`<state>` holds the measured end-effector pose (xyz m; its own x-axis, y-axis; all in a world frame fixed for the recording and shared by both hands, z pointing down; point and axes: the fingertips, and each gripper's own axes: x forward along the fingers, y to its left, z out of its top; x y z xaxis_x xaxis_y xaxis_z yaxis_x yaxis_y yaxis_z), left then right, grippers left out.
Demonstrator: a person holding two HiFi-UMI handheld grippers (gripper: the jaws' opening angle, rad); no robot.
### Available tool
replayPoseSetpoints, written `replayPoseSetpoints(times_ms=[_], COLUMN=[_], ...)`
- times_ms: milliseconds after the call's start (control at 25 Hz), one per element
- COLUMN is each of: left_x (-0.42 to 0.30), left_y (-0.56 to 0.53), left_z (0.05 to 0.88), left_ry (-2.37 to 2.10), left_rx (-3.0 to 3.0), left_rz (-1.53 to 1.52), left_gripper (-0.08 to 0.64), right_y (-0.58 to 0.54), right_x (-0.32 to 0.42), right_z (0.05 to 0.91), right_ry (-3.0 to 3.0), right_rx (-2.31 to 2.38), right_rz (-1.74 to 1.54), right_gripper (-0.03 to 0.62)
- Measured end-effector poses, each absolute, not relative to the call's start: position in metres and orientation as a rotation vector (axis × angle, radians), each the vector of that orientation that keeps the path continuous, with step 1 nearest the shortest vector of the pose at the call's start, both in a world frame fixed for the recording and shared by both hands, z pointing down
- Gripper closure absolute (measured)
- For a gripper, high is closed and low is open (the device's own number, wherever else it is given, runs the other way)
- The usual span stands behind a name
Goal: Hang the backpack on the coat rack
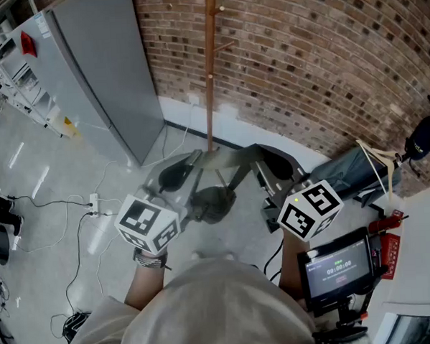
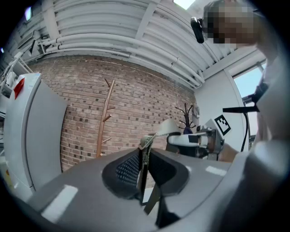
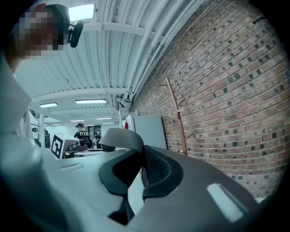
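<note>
The wooden coat rack stands against the brick wall straight ahead; it also shows as a thin pole with pegs in the left gripper view and the right gripper view. The dark grey-green backpack hangs low between both grippers, blurred. My left gripper is shut on a thin olive strap. My right gripper is shut on a wider grey strap that loops over its jaws. Both grippers point level toward the rack, still short of its pegs.
A tall grey cabinet stands left of the rack. Cables and a power strip lie on the floor at left. A screen on a stand and another bag sit at right. People stand far off in the right gripper view.
</note>
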<state>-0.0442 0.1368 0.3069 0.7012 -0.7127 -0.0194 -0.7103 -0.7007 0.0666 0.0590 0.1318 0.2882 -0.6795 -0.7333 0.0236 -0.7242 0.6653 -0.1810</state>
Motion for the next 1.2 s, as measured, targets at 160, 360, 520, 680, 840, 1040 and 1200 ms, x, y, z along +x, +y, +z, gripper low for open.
replayPoseSetpoints(times_ms=[160, 360, 520, 680, 840, 1040, 1200], left_x=[-0.053, -0.063, -0.063, -0.054, -0.038, -0.023, -0.014], left_y=[0.132, 0.121, 0.116, 0.114, 0.115, 0.115, 0.111], left_z=[0.307, 0.309, 0.313, 0.317, 0.32, 0.325, 0.331], left_ry=[-1.223, -1.24, -1.244, -1.243, -1.26, -1.308, -1.312], left_rx=[2.832, 2.808, 2.798, 2.794, 2.776, 2.743, 2.717], left_rz=[-0.057, -0.059, -0.043, -0.029, -0.035, -0.07, -0.082], left_gripper=[0.525, 0.525, 0.525, 0.525, 0.525, 0.525, 0.525], right_y=[0.128, 0.118, 0.114, 0.109, 0.106, 0.105, 0.101], right_x=[0.051, 0.042, 0.041, 0.049, 0.065, 0.08, 0.088], right_z=[0.289, 0.293, 0.296, 0.3, 0.306, 0.31, 0.313], right_ry=[2.836, 2.864, 2.879, 2.887, 2.904, 2.932, 2.94], right_rx=[-1.223, -1.19, -1.155, -1.125, -1.085, -1.033, -1.022], right_rz=[-0.269, -0.284, -0.3, -0.341, -0.393, -0.41, -0.417], right_gripper=[0.586, 0.586, 0.584, 0.583, 0.583, 0.583, 0.583])
